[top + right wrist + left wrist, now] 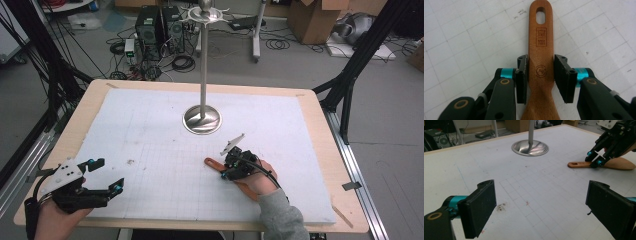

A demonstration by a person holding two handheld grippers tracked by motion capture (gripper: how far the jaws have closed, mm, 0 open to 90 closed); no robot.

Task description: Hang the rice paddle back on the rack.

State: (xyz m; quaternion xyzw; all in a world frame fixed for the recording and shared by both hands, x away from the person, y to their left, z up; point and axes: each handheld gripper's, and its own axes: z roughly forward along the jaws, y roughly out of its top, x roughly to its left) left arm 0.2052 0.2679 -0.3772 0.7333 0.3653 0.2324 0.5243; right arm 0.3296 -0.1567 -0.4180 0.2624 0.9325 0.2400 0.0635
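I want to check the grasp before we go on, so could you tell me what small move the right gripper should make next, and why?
Probably lift slightly. In the right gripper view, the right gripper has both pads against the sides of the wooden spatula handle, which lies flat on the white mat. The grip looks centred, so a small lift would test it.

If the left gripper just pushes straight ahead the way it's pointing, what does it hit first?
Probably nothing close: the left gripper points over bare white mat. Farther on stands the metal stand's base, slightly left of centre; depth is hard to judge.
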